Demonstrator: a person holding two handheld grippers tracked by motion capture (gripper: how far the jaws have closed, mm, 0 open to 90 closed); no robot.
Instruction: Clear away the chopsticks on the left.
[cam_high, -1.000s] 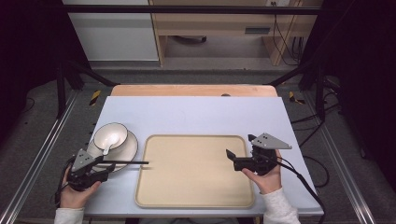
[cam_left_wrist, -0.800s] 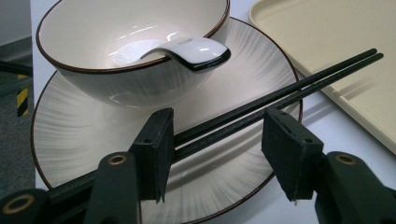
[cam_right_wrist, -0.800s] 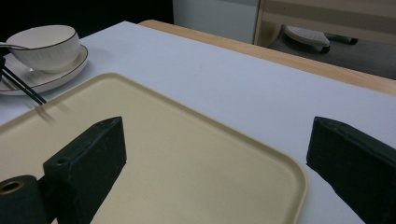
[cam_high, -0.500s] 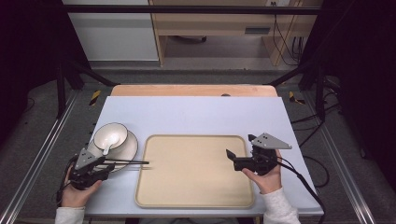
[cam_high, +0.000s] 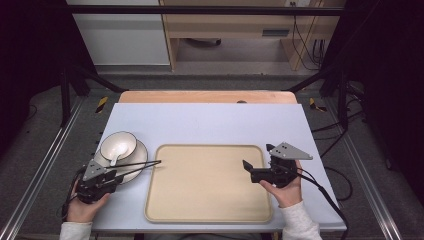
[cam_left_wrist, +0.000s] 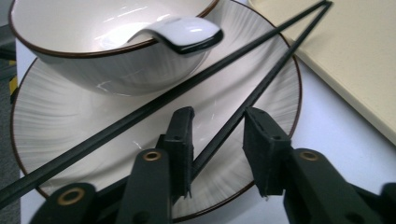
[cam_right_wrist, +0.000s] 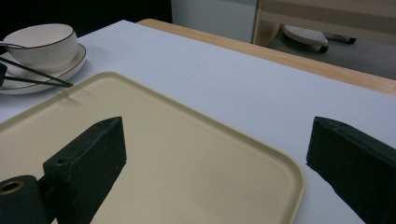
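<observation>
Left tool (cam_left_wrist: 217, 135) has just been closing on one chopstick (cam_left_wrist: 243, 107) lying across plate (cam_left_wrist: 280, 79), near-left on surface; pads not yet pressing. Centre the stick, squeeze fully before lifting. Right tool (cam_right_wrist: 215, 163) spread over tray (cam_right_wrist: 187, 140).

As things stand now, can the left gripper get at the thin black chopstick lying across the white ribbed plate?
Probably yes. The left gripper has just been closing, and one thin black chopstick already runs between its jaws, not yet pinched. Nothing blocks it; the white bowl sits farther back on the white ribbed plate.
</observation>
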